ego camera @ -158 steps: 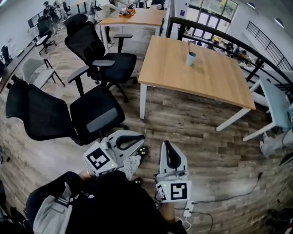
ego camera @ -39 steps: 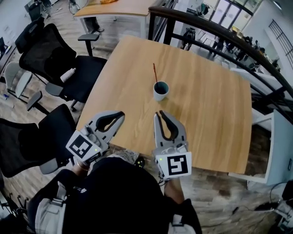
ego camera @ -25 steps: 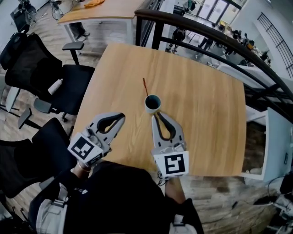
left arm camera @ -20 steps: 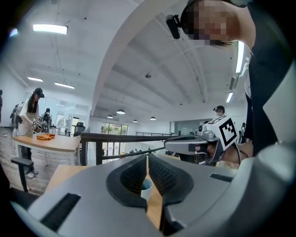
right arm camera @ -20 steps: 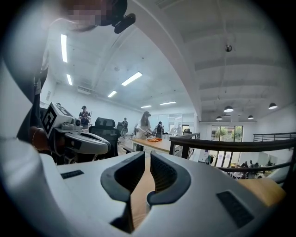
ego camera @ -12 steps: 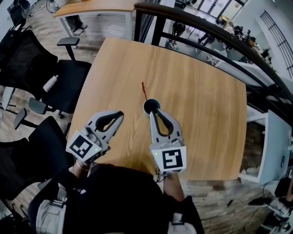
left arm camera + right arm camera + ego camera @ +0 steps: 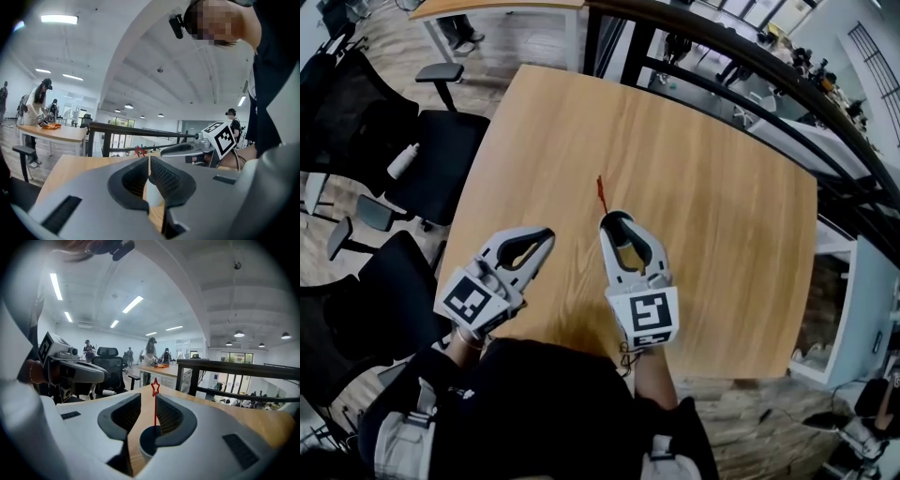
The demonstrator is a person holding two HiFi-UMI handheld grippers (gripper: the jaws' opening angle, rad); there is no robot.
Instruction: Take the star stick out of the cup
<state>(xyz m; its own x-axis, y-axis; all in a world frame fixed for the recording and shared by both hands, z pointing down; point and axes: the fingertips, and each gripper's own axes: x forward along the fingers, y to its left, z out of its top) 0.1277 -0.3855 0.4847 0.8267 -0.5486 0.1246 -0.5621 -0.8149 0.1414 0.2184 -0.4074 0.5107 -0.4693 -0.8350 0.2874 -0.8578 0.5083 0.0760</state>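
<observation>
Right gripper (image 7: 148, 397) fingers (image 7: 125, 417) stand slightly apart with the star stick (image 7: 155, 408) upright between them, not clamped, its foot in the cup (image 7: 146, 442) beneath their tips. Left gripper (image 7: 149, 160) fingers (image 7: 129, 180) are pressed together on nothing.

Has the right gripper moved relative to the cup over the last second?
Yes. The right gripper has gone forward: its tips stopped short of the cup, and now reach over it, beside the star stick.

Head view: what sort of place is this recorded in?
Probably an open-plan office, perhaps on an upper level: a wooden table, black office chairs beside it, a black railing behind it and strip lights overhead.
</observation>
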